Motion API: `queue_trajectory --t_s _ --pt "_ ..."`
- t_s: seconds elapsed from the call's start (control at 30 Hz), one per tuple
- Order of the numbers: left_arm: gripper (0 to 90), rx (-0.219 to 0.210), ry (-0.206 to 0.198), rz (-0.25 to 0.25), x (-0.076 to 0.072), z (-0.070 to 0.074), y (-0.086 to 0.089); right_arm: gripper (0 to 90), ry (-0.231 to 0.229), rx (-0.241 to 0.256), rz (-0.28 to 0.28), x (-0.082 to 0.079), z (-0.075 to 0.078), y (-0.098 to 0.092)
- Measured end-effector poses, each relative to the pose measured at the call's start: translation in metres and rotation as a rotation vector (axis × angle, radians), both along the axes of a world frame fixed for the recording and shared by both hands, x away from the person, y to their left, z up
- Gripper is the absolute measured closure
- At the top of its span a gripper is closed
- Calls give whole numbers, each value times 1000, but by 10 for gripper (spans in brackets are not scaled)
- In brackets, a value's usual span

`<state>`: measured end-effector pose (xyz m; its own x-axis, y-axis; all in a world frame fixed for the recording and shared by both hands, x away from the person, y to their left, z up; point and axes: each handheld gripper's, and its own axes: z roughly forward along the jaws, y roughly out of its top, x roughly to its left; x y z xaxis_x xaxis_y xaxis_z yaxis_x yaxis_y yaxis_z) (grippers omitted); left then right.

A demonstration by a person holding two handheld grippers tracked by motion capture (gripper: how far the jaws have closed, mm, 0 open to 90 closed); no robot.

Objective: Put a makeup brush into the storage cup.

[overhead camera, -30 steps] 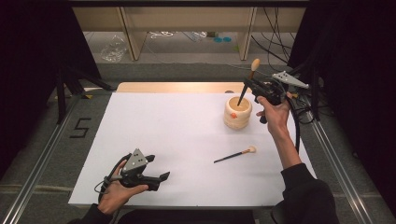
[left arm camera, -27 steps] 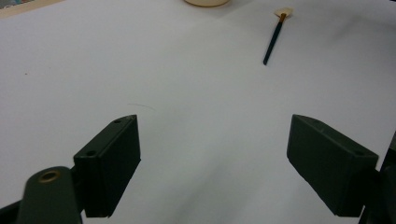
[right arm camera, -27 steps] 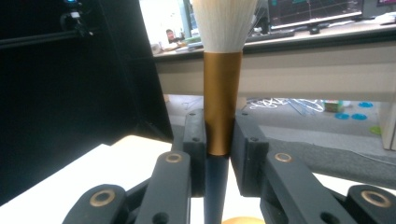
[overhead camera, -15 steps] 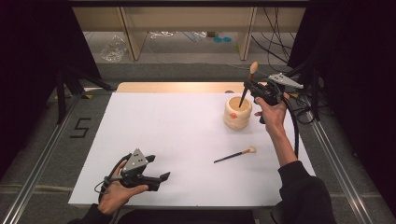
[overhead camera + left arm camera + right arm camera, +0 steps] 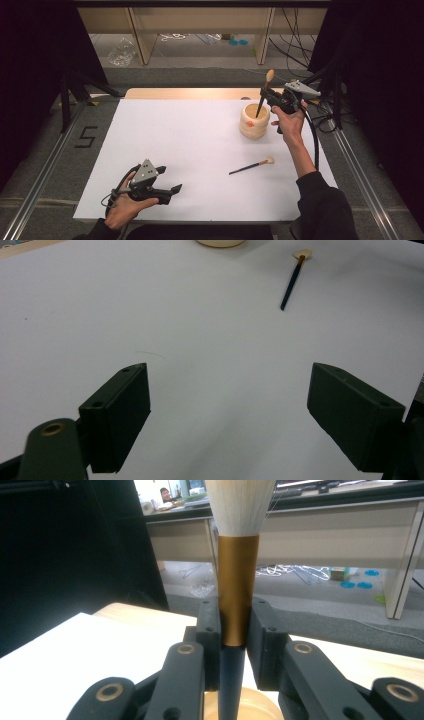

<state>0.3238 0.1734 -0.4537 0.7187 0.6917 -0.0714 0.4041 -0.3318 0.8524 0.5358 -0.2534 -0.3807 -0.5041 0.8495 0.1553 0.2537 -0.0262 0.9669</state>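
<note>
Lowered slightly since a second ago, the makeup brush (image 5: 263, 95) now dips handle-first into the wooden holder (image 5: 254, 121) at the mat's two o'clock, clamped by the right gripper (image 5: 266, 95). Second brush (image 5: 251, 167) waits at five o'clock. Left gripper (image 5: 172, 191) rests released, at seven.

white bench (image 5: 200, 145) | wooden board (image 5: 190, 93) at far edge | grey floor (image 5: 200, 60) | black cables (image 5: 295, 30) | floor mark "5" (image 5: 86, 136)

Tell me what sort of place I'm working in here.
Probably a lab or office data-collection station: a white-topped table flanked by floor rails, black curtains at the sides, loose cables behind, and office desks beyond.
</note>
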Motion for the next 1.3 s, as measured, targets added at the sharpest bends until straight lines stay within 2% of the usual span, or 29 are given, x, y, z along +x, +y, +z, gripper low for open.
queue_trajectory --t_s 0.27,0.77,0.8,0.97,1.03,1.1,1.3 --pt "171 -6 1 -5 0 0 0 777 32 -6 5 1 -5 2" --pt "170 -6 1 5 0 0 0 776 45 -47 22 3 -16 9" --pt "170 -6 6 -1 0 -1 0 776 63 -45 26 3 -16 10" --pt "170 15 -11 -9 1 0 2 776 64 -54 25 4 -18 9" --pt "170 10 -6 -11 1 0 1 775 63 -58 25 4 -20 9" --pt "170 6 4 -6 0 -1 1 775 74 -59 26 4 -23 10" --pt "170 6 2 -5 0 -1 1 772 110 -65 19 5 -31 7"
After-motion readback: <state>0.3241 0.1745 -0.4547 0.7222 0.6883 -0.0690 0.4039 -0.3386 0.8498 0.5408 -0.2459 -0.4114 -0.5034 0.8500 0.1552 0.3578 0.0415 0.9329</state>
